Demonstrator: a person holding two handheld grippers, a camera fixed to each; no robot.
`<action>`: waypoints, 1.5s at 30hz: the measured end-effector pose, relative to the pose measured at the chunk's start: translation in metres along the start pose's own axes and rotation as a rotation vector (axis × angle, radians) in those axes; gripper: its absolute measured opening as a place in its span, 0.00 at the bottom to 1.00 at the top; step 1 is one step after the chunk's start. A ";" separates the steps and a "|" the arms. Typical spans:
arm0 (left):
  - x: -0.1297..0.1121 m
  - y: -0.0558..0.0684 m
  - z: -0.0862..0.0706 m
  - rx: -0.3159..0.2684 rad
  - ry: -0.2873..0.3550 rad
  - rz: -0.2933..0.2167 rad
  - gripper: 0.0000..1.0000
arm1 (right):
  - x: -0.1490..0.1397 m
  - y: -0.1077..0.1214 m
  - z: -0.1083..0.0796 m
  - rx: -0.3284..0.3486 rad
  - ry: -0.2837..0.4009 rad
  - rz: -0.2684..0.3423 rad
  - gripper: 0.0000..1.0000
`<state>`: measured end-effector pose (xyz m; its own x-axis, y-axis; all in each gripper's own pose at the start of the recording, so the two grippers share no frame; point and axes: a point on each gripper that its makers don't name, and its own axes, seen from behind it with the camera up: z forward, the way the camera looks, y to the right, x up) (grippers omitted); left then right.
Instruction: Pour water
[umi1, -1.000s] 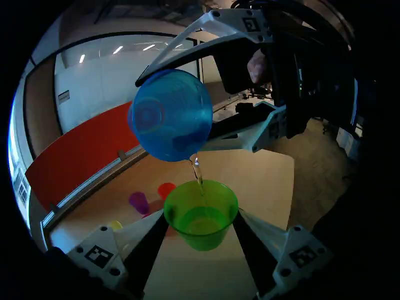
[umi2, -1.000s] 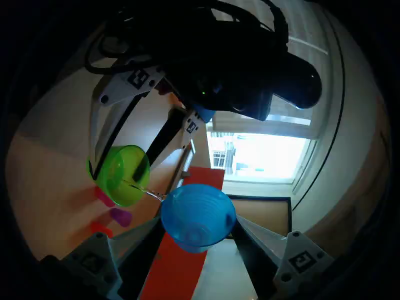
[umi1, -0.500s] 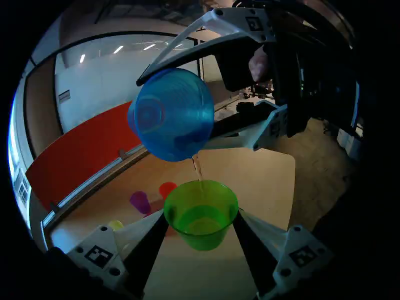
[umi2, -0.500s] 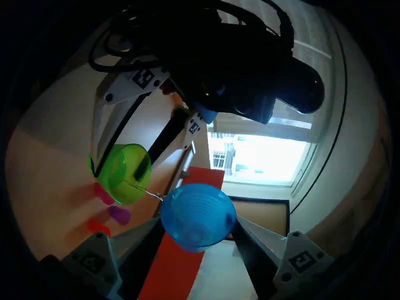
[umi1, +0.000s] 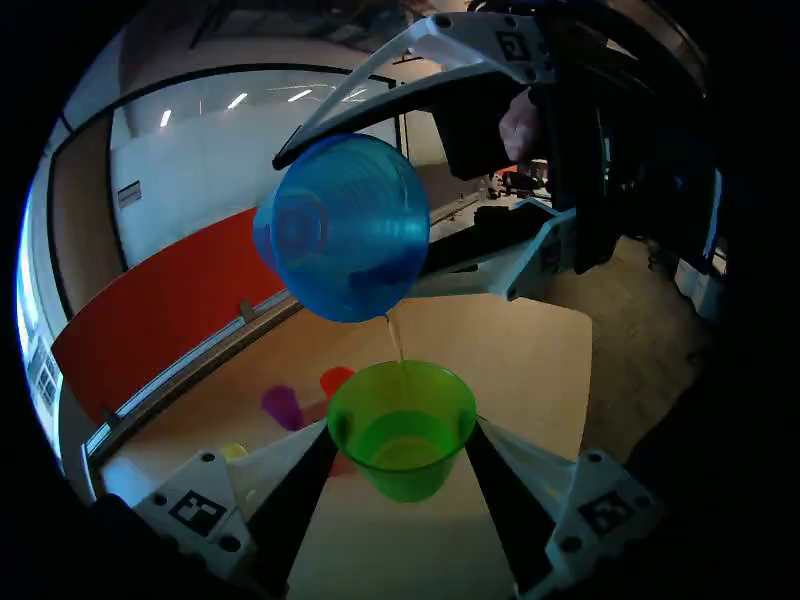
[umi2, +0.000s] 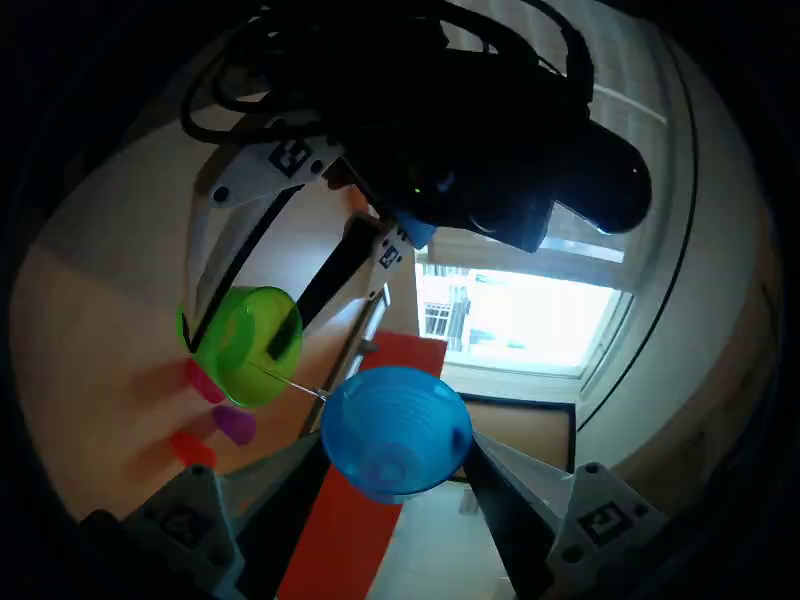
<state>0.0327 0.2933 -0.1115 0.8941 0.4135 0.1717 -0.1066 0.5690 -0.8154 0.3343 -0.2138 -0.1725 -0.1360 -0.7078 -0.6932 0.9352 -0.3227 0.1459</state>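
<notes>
My left gripper (umi1: 400, 450) is shut on an upright green cup (umi1: 402, 428) with water in its bottom. Above it, the right gripper (umi1: 400, 170) holds a blue cup (umi1: 342, 228) tipped far over, and a thin stream of water (umi1: 394, 340) falls from its rim into the green cup. In the right gripper view, my right gripper (umi2: 395, 450) is shut on the blue cup (umi2: 396, 432). There the green cup (umi2: 240, 345) sits to the left between the left gripper's fingers (umi2: 215, 270), with the water thread (umi2: 292, 380) running between the two rims.
On the wooden table (umi1: 520, 360) stand small purple (umi1: 281, 406), red (umi1: 334, 380) and yellow (umi1: 233, 451) cups at the left. A red wall panel (umi1: 150, 300) runs behind the table. A hand (umi1: 520, 125) grips the right gripper's handle. A bright window (umi2: 510, 320) lies beyond.
The blue cup has tipped slightly further and the stream has thinned. The green cup stays put.
</notes>
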 end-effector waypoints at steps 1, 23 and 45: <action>0.000 -0.001 0.000 0.001 0.001 0.000 0.86 | 0.000 0.001 0.000 0.000 -0.001 -0.004 0.90; 0.006 -0.006 0.003 0.002 0.013 0.003 0.86 | -0.002 0.008 -0.011 0.006 -0.013 -0.047 0.90; 0.009 -0.006 0.002 0.006 0.022 0.009 0.86 | 0.000 0.011 -0.026 0.004 -0.032 -0.072 0.90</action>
<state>0.0411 0.2952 -0.1043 0.9025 0.4031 0.1518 -0.1174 0.5693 -0.8137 0.3528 -0.2008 -0.1891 -0.2131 -0.7026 -0.6789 0.9214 -0.3756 0.0995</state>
